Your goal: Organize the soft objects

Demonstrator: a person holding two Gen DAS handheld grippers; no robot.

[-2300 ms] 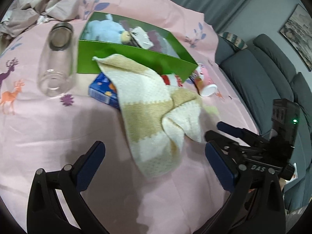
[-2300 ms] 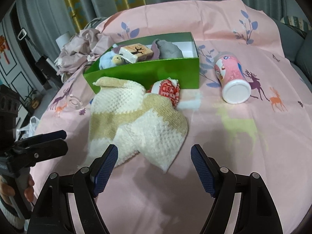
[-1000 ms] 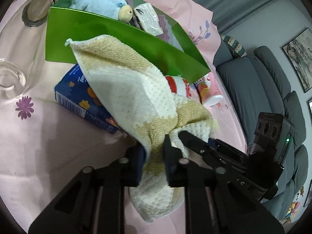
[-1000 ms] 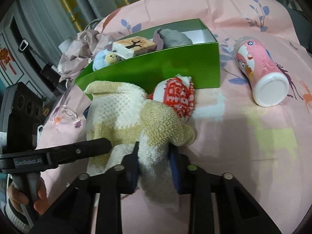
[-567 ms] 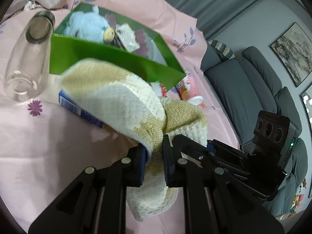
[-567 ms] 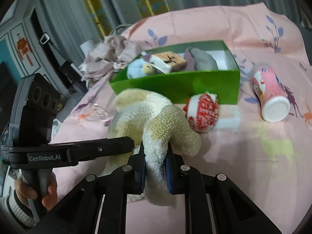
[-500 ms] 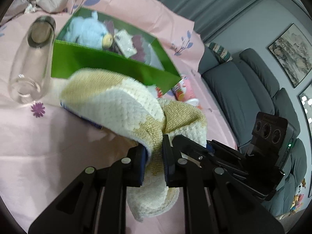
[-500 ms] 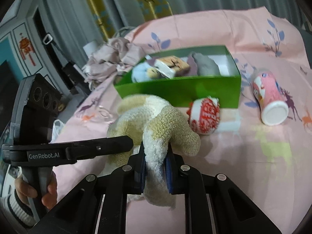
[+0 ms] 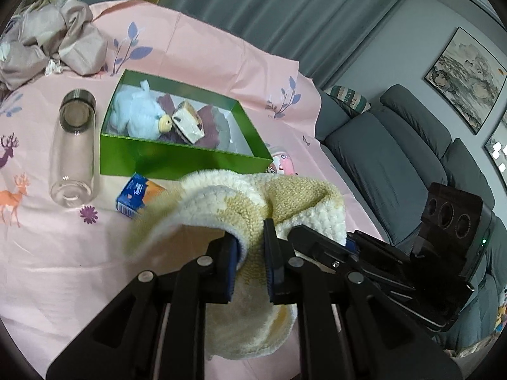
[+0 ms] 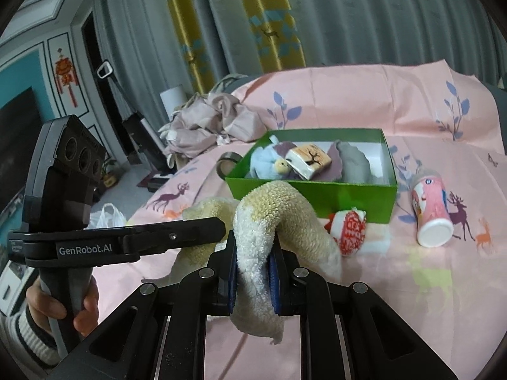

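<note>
Both grippers grip one cream-and-tan knitted towel point(image 9: 253, 202) and hold it in the air above the pink patterned cloth point(image 9: 196, 44) covering the surface. The left gripper point(image 9: 250, 262) has its blue-padded fingers point(image 9: 230, 266) clenched on a fold of the towel, which bulges above them and hangs below. The right gripper point(image 10: 253, 269) is likewise clamped on a bunched fold, its jaws having just been closing on the fabric between them.

In the left wrist view, a green box point(image 9: 177, 158) lies at about 11 o'clock from the towel, holding a light blue plush toy point(image 9: 139, 117) and other items. A clear glass bottle point(image 9: 74, 148) lies on its side at 9 o'clock of the box, and a small blue carton point(image 9: 136, 198) sits just in front of it. In the right wrist view, a red-and-white soft ball point(image 10: 350, 231) rests against the box front, and a pink cylindrical container point(image 10: 431, 209) lies at its 3 o'clock.
</note>
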